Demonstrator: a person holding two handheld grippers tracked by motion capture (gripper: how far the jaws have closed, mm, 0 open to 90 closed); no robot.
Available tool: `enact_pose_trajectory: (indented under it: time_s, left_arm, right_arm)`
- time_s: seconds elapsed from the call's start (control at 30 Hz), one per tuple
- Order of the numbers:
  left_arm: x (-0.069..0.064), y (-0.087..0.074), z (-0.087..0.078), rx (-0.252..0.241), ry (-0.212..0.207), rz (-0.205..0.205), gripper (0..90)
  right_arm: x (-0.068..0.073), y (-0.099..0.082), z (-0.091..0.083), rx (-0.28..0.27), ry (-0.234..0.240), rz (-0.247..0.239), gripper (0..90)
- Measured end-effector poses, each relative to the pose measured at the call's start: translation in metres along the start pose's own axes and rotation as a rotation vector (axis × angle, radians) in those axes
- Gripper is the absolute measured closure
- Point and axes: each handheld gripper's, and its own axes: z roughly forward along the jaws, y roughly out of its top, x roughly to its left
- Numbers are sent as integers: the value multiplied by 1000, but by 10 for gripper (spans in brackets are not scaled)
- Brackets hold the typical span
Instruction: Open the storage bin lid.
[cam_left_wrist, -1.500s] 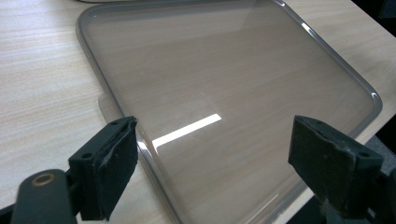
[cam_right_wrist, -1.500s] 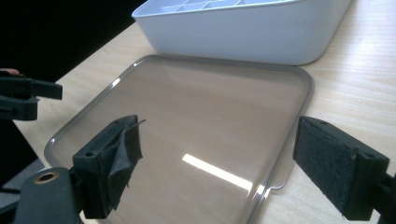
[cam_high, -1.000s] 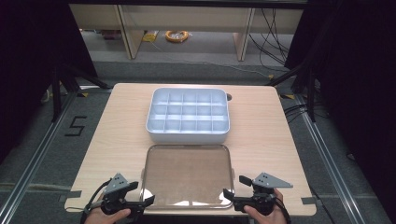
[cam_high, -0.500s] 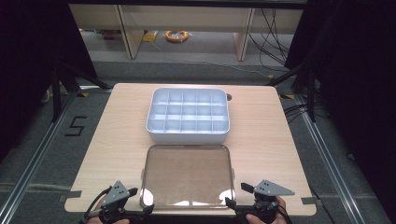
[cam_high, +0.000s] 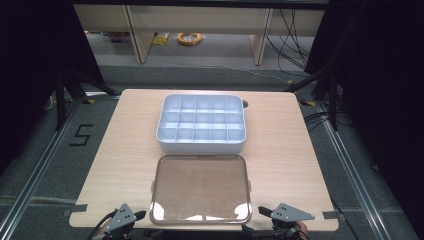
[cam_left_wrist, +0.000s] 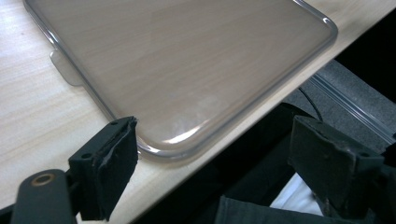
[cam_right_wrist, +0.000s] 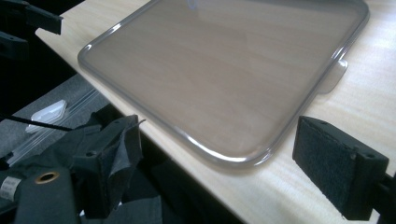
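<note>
A clear plastic lid (cam_high: 201, 188) lies flat on the wooden table (cam_high: 280, 150), close to its front edge. Behind it stands a white box (cam_high: 201, 122) divided into several empty compartments. My left gripper (cam_high: 131, 218) sits at the table's front edge by the lid's front left corner. In the left gripper view this gripper (cam_left_wrist: 219, 163) is open, with the lid's corner (cam_left_wrist: 177, 144) just ahead of the jaws. My right gripper (cam_high: 274, 216) is at the front right corner of the lid. It (cam_right_wrist: 226, 158) is open too, and the lid's corner (cam_right_wrist: 243, 156) lies beyond its pads, untouched.
The table's front edge (cam_high: 200, 229) runs just under both grippers, with dark floor below. Bare wood lies left and right of the lid and box. A small tab (cam_left_wrist: 65, 70) sticks out from the lid's side. Cables and shelving are on the floor behind the table.
Both grippers have drawn back toward the table's front edge and dropped lower in the high view. The lid and the box have not moved.
</note>
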Motion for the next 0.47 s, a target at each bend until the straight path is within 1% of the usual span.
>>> enact_pose_trajectory:
  time_s: [0.03,0.07,0.1,0.13,0.17,0.2,0.23,0.27,0.33,0.37,0.4,0.43,0.47]
  left_arm:
    - [-1,-1,-1,4,4,-9,152]
    - [-1,-2,-1,-6,-1,2,152]
    - [-1,-2,-2,-3,4,2,152]
    - [-2,-3,-2,-18,13,-6,152]
    - [-2,-3,-3,0,7,-1,152]
    - [-2,-4,-3,0,10,4,152]
    - [-2,-5,-3,-8,14,8,152]
    - [-2,-4,-3,1,16,11,152]
    - [-2,-4,-3,2,13,9,152]
    - [-3,-5,-3,1,19,-7,152]
    - [-3,-5,-2,-9,20,8,152]
    - [-3,-4,-2,-6,18,10,152]
    - [-3,-5,-2,0,17,6,152]
  right_arm:
    - [0,-2,1,-5,5,13,162]
    - [2,-2,0,13,-5,8,162]
    - [5,-3,-1,21,-4,31,162]
    - [5,-5,-1,16,-3,22,163]
    - [6,-5,-2,22,-4,17,163]
    - [5,-6,-2,24,-7,-2,163]
    - [5,-7,-2,24,-16,-9,163]
    - [5,-7,-2,26,-20,-15,163]
    - [5,-7,-2,20,-12,-10,163]
    - [5,-7,-2,19,-12,-12,163]
    - [5,-7,-2,20,-13,-13,163]
    - [5,-8,-2,18,-1,-9,163]
    - [5,-8,-2,20,0,-9,163]
